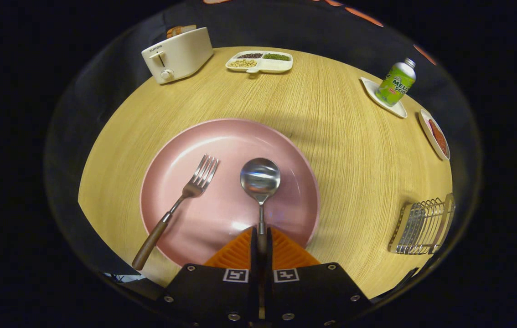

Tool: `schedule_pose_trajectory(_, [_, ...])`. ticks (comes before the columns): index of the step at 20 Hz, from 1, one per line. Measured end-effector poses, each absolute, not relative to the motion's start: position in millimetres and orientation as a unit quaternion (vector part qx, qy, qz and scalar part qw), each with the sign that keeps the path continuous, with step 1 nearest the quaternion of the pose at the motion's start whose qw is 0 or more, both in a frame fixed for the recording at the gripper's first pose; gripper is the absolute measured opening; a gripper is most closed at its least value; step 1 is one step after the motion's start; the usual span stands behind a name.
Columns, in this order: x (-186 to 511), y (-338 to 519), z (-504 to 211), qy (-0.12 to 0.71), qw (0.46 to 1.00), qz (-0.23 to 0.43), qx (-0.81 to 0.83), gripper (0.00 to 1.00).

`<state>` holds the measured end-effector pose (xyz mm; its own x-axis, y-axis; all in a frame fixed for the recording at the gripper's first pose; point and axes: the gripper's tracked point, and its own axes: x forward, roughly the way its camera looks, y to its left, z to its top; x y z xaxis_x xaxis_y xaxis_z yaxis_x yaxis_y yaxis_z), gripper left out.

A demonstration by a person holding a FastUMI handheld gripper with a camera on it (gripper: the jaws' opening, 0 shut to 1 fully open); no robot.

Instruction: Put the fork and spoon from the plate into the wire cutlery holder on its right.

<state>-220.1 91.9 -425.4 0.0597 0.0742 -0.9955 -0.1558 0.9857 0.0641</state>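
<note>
A pink plate [222,136] lies on the round wooden table, just ahead of my fingers. On it rests a metal spoon [260,178], bowl pointing away, its handle running straight back between my fingers. My gripper [261,237] is shut on the spoon's handle, both fingers pressed against it. To the left of the spoon lies a fork [181,200] with a brown wooden handle that sticks out over the plate's near rim. The wire cutlery holder [422,225] stands on the table well to the right of the plate, near the table's edge.
Beyond the plate stand a cream toaster [177,54] at the far left and a divided dish of beans [260,61] at the far middle. At the far right are a green soda bottle [396,83] on a white coaster and a small dish [435,134] with red contents.
</note>
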Motion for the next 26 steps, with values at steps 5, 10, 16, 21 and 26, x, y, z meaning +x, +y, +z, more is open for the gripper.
schedule_pose_trajectory(5, [-205.0, 85.9, -400.1, 0.647, 0.758, 0.077, 0.009, 0.05])
schedule_pose_trajectory(10, [-182.4, 62.9, -361.9, 0.604, 0.793, 0.051, 0.052, 0.05])
schedule_pose_trajectory(16, [-157.0, -0.5, -305.0, 0.55, 0.832, -0.01, 0.068, 0.05])
schedule_pose_trajectory(21, [-158.1, -60.4, -277.3, 0.54, 0.839, -0.056, 0.048, 0.05])
schedule_pose_trajectory(26, [-171.8, -107.4, -273.2, 0.569, 0.818, -0.079, 0.021, 0.05])
